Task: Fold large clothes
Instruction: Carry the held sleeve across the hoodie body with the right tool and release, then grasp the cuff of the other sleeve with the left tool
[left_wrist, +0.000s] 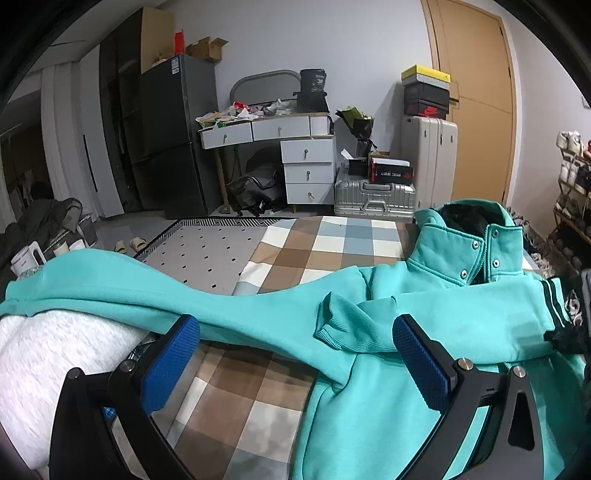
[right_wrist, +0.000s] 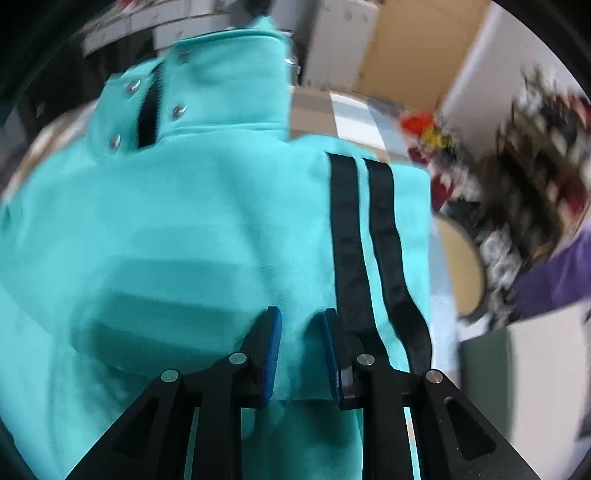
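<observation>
A large turquoise sweatshirt with a snap-button collar and two dark stripes on a sleeve lies on a checked bedspread. One sleeve stretches left across the bed; the other sleeve's ribbed cuff lies on the chest. My left gripper is open, its blue pads wide apart just in front of the stretched sleeve. In the right wrist view the sweatshirt fills the frame. My right gripper is shut on a fold of the striped sleeve.
A white blanket lies at the left of the bed. Beyond the bed are a patterned rug, slippers, a fridge, a cluttered dresser, suitcases and a shoe rack on the right.
</observation>
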